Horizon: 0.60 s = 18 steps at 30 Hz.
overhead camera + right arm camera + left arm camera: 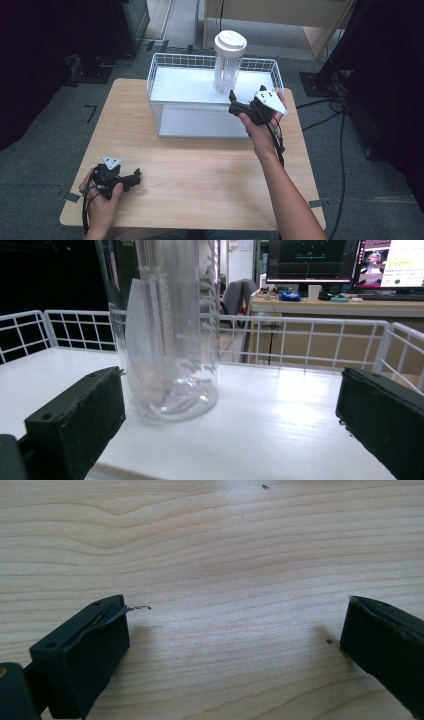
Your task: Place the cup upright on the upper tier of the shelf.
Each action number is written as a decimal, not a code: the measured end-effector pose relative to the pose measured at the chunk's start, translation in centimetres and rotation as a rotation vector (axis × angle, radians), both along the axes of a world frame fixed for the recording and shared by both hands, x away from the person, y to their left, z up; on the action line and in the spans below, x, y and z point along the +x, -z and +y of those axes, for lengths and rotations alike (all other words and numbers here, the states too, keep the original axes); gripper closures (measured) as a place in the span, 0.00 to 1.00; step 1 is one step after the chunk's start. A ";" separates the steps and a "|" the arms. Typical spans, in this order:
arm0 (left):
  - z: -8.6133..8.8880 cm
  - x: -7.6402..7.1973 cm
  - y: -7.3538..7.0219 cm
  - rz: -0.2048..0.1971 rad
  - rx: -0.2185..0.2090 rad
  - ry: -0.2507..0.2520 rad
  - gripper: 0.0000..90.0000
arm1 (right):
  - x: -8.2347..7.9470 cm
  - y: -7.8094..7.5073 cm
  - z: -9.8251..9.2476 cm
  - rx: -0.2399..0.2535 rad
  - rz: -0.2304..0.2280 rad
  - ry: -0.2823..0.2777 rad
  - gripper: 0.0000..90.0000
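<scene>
No writing I can read on the clear tumbler [226, 70] or its white lid [230, 43]; it stands upright in the white wire basket [162, 82], just beyond my right gripper [227, 415], jaws spread. My left gripper [232, 645] gapes over bare table [210, 550].

A pale wooden table [200, 175] lay under me on grey carpet [45, 155]. Black cables [330, 107] trailed over the floor at its three o'clock. Far off at one o'clock from me, two lit monitors [310, 260] stood on a desk [320, 307], with a grey chair [237, 295] at twelve.
</scene>
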<state>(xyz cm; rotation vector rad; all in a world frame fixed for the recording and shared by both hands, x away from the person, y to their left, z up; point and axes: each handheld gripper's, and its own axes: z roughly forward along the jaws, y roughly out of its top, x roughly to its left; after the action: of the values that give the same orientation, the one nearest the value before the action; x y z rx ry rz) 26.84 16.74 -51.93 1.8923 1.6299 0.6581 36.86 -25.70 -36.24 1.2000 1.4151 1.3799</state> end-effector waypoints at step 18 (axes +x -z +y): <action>0.0 0.0 0.0 -0.002 0.003 0.000 0.00 | -3.9 4.2 -3.1 -0.020 0.043 0.001 0.00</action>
<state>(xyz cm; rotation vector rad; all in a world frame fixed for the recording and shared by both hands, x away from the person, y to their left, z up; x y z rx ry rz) 26.85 16.76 -51.93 1.8932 1.6282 0.6621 32.98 -28.77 -40.44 1.2241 1.4544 1.3438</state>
